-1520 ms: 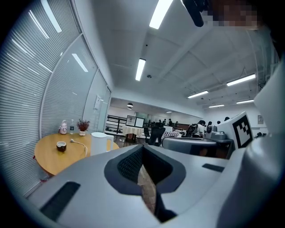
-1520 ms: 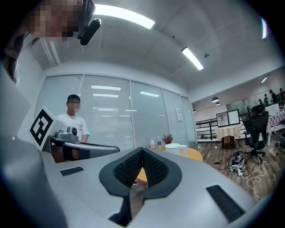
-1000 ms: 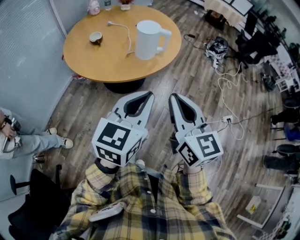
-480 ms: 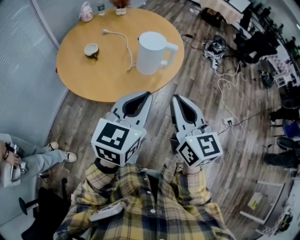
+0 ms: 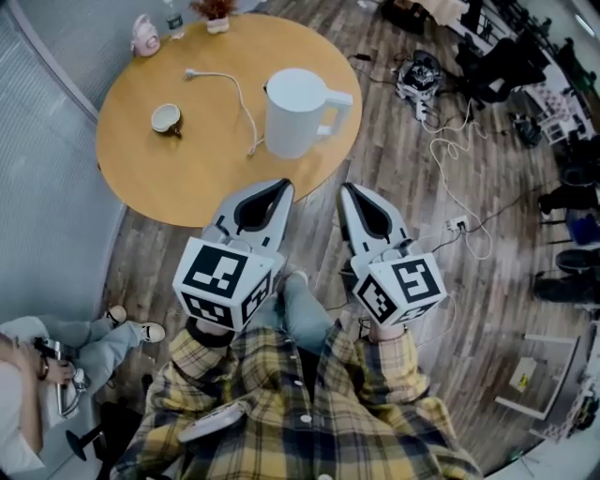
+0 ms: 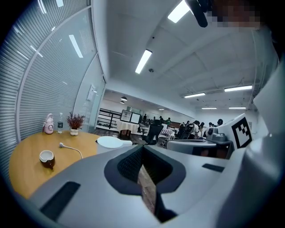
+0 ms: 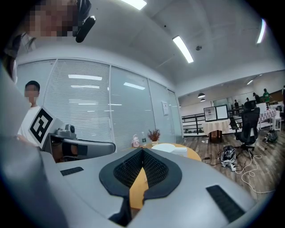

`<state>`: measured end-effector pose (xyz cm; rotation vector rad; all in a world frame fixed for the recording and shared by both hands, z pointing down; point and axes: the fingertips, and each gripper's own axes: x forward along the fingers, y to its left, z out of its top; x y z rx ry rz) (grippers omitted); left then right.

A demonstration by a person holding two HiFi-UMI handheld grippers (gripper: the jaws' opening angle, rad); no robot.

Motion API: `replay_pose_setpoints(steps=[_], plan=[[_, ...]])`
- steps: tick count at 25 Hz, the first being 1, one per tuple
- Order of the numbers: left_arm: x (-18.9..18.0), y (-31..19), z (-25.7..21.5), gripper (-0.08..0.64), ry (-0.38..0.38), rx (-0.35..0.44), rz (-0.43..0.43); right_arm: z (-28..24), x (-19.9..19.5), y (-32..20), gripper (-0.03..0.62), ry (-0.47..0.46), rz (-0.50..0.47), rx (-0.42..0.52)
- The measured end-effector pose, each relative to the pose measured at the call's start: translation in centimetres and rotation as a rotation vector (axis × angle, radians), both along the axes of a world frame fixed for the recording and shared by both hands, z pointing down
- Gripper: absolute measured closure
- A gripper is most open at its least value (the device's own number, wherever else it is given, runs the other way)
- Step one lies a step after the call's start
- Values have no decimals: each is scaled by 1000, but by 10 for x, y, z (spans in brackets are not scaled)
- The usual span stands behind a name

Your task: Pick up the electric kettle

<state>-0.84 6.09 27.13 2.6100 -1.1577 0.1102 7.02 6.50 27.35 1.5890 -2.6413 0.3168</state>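
Note:
The white electric kettle stands upright on the round wooden table, near its right edge, with its handle pointing right. My left gripper is shut and empty, its tip over the table's near edge, short of the kettle. My right gripper is also shut and empty, over the floor just off the table, below the handle. In the left gripper view only the kettle's lid shows above the shut gripper. The right gripper view shows the kettle's top beyond its own shut gripper.
On the table lie a small cup and a white cord with plug; a pink figure and a potted plant stand at the far rim. A seated person is at lower left. Cables and a power strip litter the floor right.
Both grippers have moved forward together toward the table; the table and kettle now sit lower and closer in the head view. Both stayed shut.

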Motion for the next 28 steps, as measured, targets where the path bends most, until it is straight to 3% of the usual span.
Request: replay_pose_setpoints(steps=[9, 19, 28], plan=[[9, -60, 11, 557, -5, 2, -18, 14, 23, -59, 561, -14, 24, -8], [31, -149, 4, 557, 9, 16, -72, 11, 44, -150, 560, -9, -20, -8], [39, -199, 0, 557, 8, 25, -159, 10, 60, -206, 560, 0, -87, -3]])
